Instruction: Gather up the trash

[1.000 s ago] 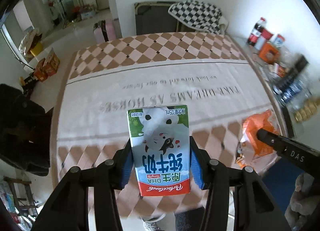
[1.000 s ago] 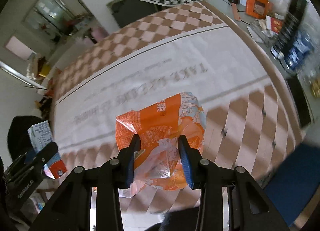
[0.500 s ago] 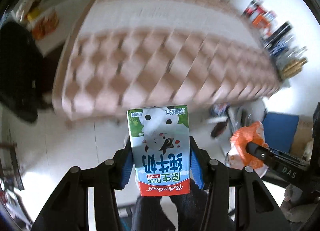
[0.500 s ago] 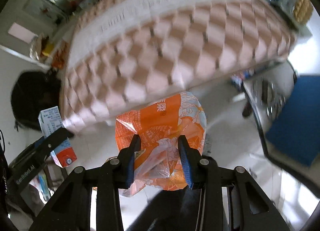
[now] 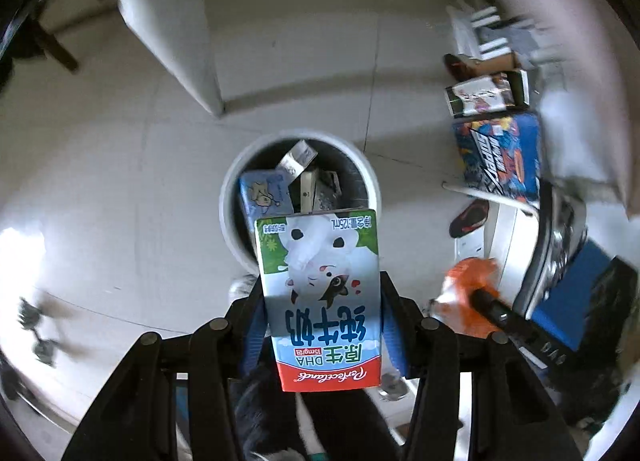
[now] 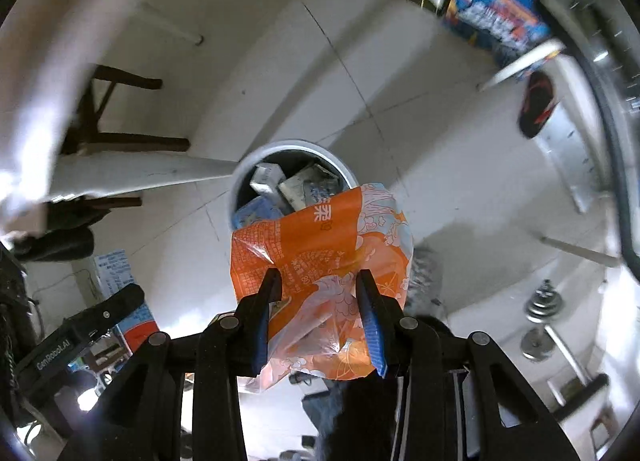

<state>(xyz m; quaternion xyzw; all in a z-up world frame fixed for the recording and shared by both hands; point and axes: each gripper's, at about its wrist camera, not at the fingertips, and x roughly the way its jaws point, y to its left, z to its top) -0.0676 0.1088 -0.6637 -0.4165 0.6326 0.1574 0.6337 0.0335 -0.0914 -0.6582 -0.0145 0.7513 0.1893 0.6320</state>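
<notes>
Left wrist view: the left gripper (image 5: pixel 322 325) is poised above the floor with the bin (image 5: pixel 362 165) directly ahead beyond its tips. Its jaws are closed to carton width and clamp a milk carton (image 5: pixel 318 297) by its two side faces, blue pads flat against them, the carton standing out past the fingertips with its print upside down to the camera. The bin already contains several discarded boxes. Judged step: carry is done and the drop is in hand. The next move calls for bringing the carton squarely over the bin mouth, then parting the jaws so it falls clear of the rim. At right, the right gripper (image 5: pixel 478 297) shows as a dark finger against an orange wrapper (image 5: pixel 460 293); both are blurred. A shoe (image 5: pixel 468 217) and printed boxes (image 5: pixel 498 153) lie on the floor to the right, well apart from the bin.

Right wrist view: the right gripper's jaws stand partly closed, pinching the crumpled wrapper between the blue pads; the film bulges above and hangs below the fingers. The wrapper overlaps the near rim of the bin in this view, so alignment looks close. Being light film, it may cling to a pad on release, so a wide opening is advisable. The left gripper and carton appear at lower left.
</notes>
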